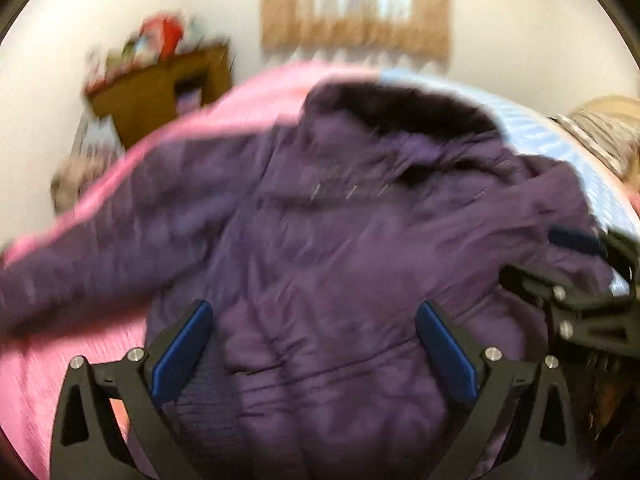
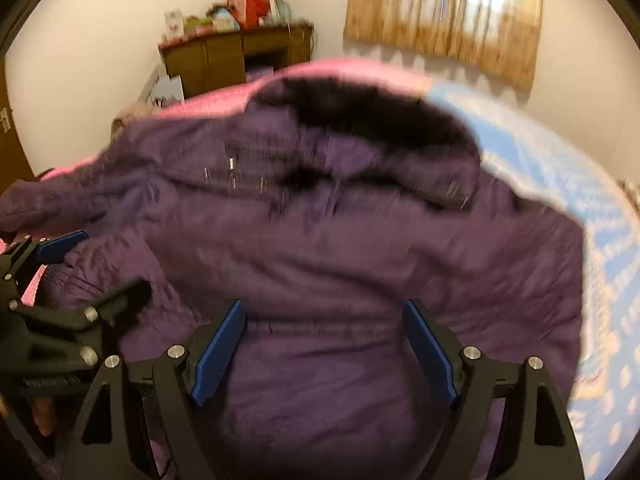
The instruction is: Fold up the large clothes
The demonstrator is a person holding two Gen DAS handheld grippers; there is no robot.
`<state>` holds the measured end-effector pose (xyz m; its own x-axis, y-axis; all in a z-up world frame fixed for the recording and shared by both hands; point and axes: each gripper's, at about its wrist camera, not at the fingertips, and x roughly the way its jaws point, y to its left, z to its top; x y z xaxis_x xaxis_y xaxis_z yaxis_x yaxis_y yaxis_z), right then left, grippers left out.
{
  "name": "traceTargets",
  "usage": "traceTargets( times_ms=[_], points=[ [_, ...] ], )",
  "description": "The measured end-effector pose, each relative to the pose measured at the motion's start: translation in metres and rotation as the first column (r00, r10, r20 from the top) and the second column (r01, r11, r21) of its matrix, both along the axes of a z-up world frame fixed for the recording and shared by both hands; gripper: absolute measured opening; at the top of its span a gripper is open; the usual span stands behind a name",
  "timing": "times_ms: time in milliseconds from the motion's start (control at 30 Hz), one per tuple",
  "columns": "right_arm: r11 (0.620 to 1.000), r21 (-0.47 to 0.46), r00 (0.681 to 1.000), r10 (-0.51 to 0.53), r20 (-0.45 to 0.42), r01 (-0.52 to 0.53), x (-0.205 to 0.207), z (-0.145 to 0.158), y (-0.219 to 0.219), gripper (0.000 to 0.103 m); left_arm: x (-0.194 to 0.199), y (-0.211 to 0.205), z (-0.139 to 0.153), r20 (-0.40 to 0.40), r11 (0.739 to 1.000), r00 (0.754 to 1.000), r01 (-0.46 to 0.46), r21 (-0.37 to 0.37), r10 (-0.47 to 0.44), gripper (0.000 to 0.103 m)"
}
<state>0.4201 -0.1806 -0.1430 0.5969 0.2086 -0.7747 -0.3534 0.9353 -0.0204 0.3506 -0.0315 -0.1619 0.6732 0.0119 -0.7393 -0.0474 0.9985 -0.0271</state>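
The purple padded jacket (image 1: 320, 248) lies spread on the bed (image 1: 80, 360), back up, its dark fur-trimmed hood (image 2: 360, 116) at the end toward the window curtain (image 2: 444, 16) and its hem at the near end under both claws. It covers the seam where the pink bedcover meets the pale blue blanket (image 2: 560, 184).

By the look of it the jacket is soft, puffy and fairly bulky: it should sag and slump when lifted, spring back from a crease, and its smooth shell may slide between the pads. A bunched pinch at the hem corners or a sleeve cuff seems a safer hold than the flat back panel (the quilting gives little to bite on there).

The left claw (image 1: 316, 344) hovers over the hem with its blue pads (image 1: 184, 352) spread wide and nothing between them. The right claw (image 2: 324, 344) is likewise released, on the blanket side of the jacket. Both views are motion-blurred, so contact with the cloth cannot be told.

The only container is a wooden cabinet (image 2: 236, 60) left of the curtain, against the wall; colourful clutter sits on top, too blurred to name
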Motion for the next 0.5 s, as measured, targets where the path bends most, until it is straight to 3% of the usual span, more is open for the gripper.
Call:
traceTargets(
  times_ms=[100,267,500],
  points=[
    [0.999,0.033,0.999,-0.007,-0.043,0.008,0.005,-0.009,-0.004,0.082,0.006,0.009,-0.003,-0.021,0.998,1.0,0.0,-0.062,-0.002,0.103],
    [0.999,0.037,0.997,-0.011,-0.077,0.013,0.01,-0.016,-0.007,0.083,0.009,-0.003,-0.011,-0.049,1.0,0.999,0.01,-0.007,-0.01,0.103],
    [1.0,0.017,0.996,-0.012,-0.083,0.014,0.015,-0.018,0.002,0.085,0.01,-0.002,-0.012,-0.057,1.0,0.998,0.01,-0.005,-0.01,0.103]
  ],
)
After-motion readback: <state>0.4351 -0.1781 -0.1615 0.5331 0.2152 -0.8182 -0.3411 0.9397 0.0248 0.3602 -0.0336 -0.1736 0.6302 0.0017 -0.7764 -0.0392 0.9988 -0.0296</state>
